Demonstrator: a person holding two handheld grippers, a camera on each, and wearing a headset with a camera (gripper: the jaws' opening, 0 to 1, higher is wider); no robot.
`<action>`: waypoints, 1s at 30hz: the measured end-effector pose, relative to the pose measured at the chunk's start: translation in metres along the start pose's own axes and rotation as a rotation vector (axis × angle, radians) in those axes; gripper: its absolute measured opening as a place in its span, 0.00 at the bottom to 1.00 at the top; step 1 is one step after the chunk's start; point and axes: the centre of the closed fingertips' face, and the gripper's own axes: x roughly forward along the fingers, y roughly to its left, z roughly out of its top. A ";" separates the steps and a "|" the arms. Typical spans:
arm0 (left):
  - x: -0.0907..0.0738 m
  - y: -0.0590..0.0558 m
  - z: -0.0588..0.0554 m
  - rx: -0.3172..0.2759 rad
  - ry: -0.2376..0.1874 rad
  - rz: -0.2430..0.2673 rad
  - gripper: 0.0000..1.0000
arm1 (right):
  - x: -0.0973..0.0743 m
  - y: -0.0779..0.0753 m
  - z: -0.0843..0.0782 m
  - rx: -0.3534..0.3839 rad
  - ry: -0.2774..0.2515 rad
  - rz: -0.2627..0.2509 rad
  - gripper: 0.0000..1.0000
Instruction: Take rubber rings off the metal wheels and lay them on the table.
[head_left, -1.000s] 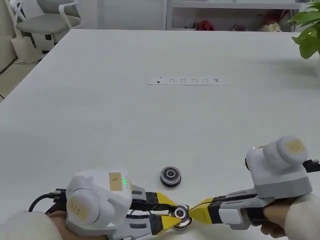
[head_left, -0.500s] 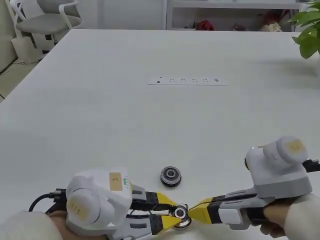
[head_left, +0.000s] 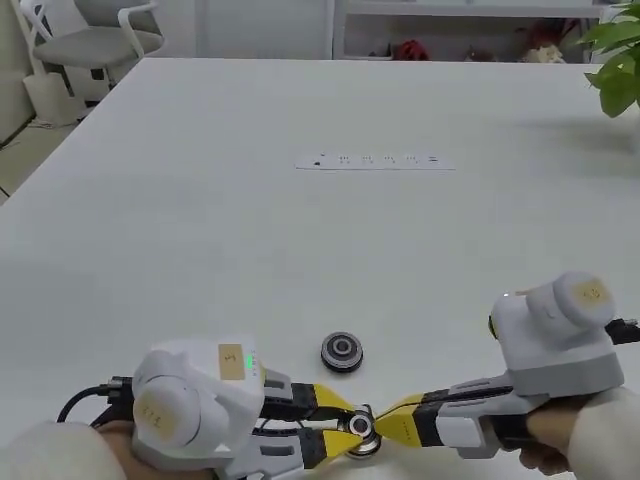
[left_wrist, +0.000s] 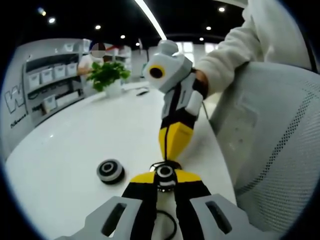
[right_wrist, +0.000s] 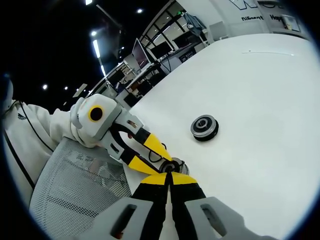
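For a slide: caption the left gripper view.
Left hand-held gripper clamps a metal wheel with the right hand-held gripper at its rim; second wheel lies on the table.

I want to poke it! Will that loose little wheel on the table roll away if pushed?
Probably not: the wheel lies flat on the table, so it would likely slide, not roll. Its metal middle suggests it's heavy for its size. Its black rubber ring may drag.
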 end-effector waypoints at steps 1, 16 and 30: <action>0.000 0.000 0.000 -0.001 0.000 0.000 0.13 | 0.000 0.000 0.000 -0.001 0.000 -0.001 0.00; 0.000 -0.001 0.000 -0.002 -0.002 0.001 0.13 | 0.001 0.002 0.000 -0.003 -0.002 0.007 0.00; 0.000 -0.002 0.001 -0.004 -0.005 0.002 0.13 | 0.001 0.003 0.000 -0.001 -0.009 0.013 0.00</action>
